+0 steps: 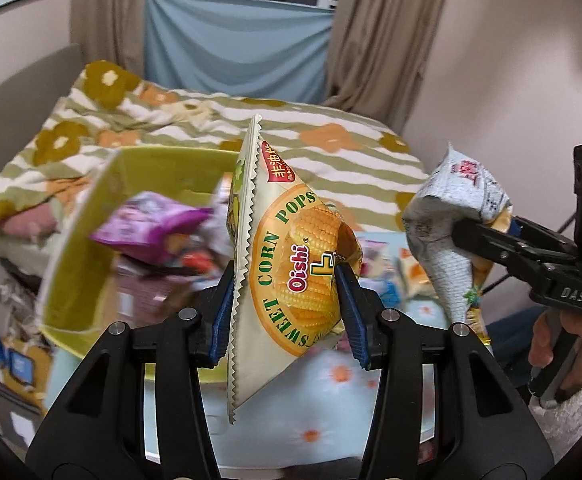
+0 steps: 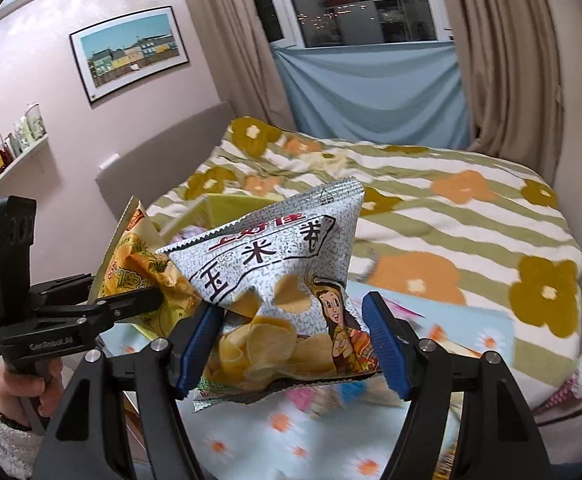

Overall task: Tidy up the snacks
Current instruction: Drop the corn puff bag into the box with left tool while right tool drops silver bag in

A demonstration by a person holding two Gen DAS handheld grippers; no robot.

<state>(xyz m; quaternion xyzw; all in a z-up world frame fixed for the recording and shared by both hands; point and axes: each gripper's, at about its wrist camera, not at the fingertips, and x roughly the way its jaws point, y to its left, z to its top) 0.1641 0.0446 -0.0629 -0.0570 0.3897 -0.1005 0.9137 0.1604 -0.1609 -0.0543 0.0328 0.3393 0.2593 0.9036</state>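
Note:
My left gripper [image 1: 285, 280] is shut on a yellow Oishi Sweet Corn Pops bag [image 1: 291, 248], held upright in the air with its sealed edge towards the camera. In the right wrist view the same gripper [image 2: 157, 298] and yellow bag [image 2: 139, 264] appear at the left. My right gripper [image 2: 291, 308] is shut on a grey-white chip bag [image 2: 275, 264] printed with a cartoon figure, also lifted. The left wrist view shows the right gripper [image 1: 459, 232] at the right, pinching the crumpled grey-white bag [image 1: 443, 216]. Both bags hang above a light blue flowered cloth [image 1: 323, 400].
A yellow-green box [image 1: 87, 216] at the left holds several snack packets, a purple one [image 1: 147, 228] on top. Behind lies a bed with a striped flowered quilt [image 2: 451, 220]. A wall shelf with bottles [image 2: 11, 148] is at the far left. A hand [image 1: 563, 340] grips the right tool.

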